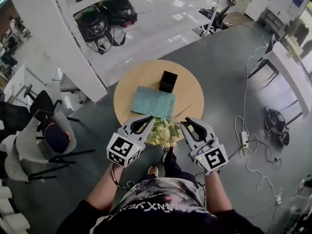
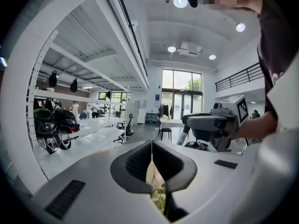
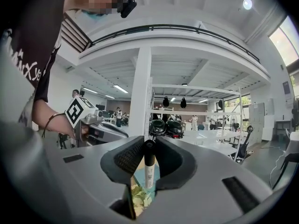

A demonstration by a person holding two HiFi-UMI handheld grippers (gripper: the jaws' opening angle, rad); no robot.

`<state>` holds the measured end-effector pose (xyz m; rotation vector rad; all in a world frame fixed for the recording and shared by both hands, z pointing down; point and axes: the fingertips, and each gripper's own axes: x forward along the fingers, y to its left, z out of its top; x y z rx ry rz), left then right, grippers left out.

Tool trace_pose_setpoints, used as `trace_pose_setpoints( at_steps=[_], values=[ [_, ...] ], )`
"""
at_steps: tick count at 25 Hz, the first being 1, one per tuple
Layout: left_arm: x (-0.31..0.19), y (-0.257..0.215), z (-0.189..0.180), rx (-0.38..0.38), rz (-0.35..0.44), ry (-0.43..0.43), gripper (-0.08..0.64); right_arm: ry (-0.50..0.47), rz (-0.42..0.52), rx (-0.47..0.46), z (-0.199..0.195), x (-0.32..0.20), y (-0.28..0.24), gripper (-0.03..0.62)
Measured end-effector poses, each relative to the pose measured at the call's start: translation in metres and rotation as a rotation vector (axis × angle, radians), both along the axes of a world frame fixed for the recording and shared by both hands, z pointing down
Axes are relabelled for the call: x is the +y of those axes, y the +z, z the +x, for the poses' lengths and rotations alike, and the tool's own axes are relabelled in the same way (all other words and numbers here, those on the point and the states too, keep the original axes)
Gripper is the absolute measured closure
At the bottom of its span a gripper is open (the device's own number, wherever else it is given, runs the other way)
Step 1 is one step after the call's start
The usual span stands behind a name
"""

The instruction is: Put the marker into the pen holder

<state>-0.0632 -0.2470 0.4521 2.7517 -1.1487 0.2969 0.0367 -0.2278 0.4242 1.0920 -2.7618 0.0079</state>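
Between the right gripper's (image 3: 149,148) jaws stands the marker (image 3: 149,171), clamped upright with its black cap on top, at mid-frame of the right gripper view. Higher in the head view, the black pen holder (image 1: 168,81) sits on the round table (image 1: 127,91), well apart from it. The left gripper (image 2: 151,146) has its jaws together, empty.

Head camera looks steeply down; gripper cameras look level, all seemingly sharing helmets (image 1: 92,22).

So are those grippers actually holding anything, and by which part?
The right gripper pinches a marker near its black end; the left gripper is shut and empty.
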Motion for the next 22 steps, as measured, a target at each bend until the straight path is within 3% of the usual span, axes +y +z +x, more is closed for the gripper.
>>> trace_pose_setpoints(
  at_steps=[22],
  values=[
    [-0.162, 0.014, 0.04, -0.02, -0.027, -0.042, 0.534, -0.082, -0.007, -0.033, 0.014, -0.181, -0.001, 0.514]
  ],
)
